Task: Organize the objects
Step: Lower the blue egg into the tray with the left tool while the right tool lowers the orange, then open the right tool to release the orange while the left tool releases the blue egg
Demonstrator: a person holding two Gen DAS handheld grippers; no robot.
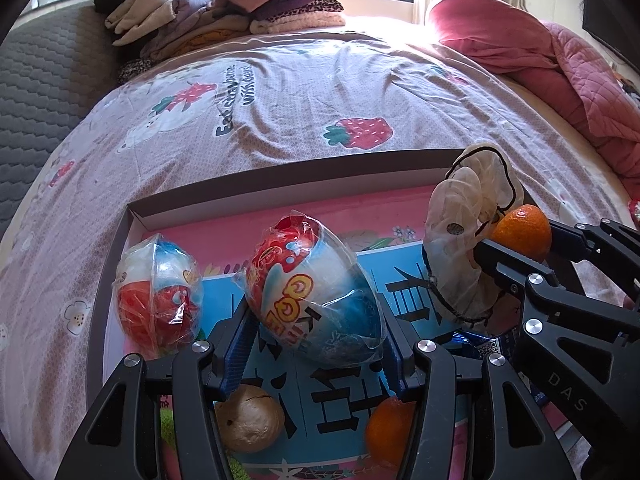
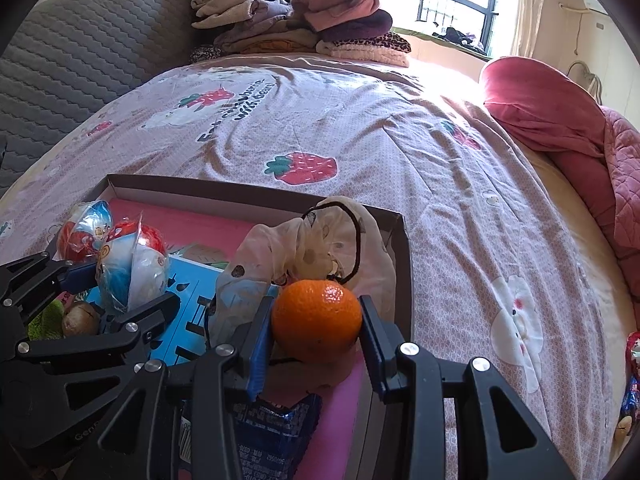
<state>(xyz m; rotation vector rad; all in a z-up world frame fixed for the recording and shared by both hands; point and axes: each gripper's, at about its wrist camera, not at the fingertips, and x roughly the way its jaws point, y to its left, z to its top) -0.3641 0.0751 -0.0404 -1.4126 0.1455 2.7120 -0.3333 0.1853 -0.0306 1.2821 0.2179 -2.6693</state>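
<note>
A shallow cardboard box (image 1: pixel 280 184) with a pink and blue floor lies on the bed. My left gripper (image 1: pixel 316 332) is shut on a large wrapped toy egg (image 1: pixel 316 296) above the box floor. A second wrapped egg (image 1: pixel 160 296) lies at the box's left. A tan ball (image 1: pixel 248 420) and an orange (image 1: pixel 388 432) lie under my left fingers. My right gripper (image 2: pixel 316 320) is shut on another orange (image 2: pixel 316 320) near the box's right wall (image 2: pixel 400 264). A sheer beige scrunchie (image 2: pixel 320 240) lies just behind that orange.
The bed has a pink strawberry-print sheet (image 1: pixel 304 92). Folded clothes (image 1: pixel 224 8) are piled at the far end. A red quilt (image 1: pixel 540 60) lies at the far right. A blue snack packet (image 2: pixel 272 436) lies in the box under my right gripper.
</note>
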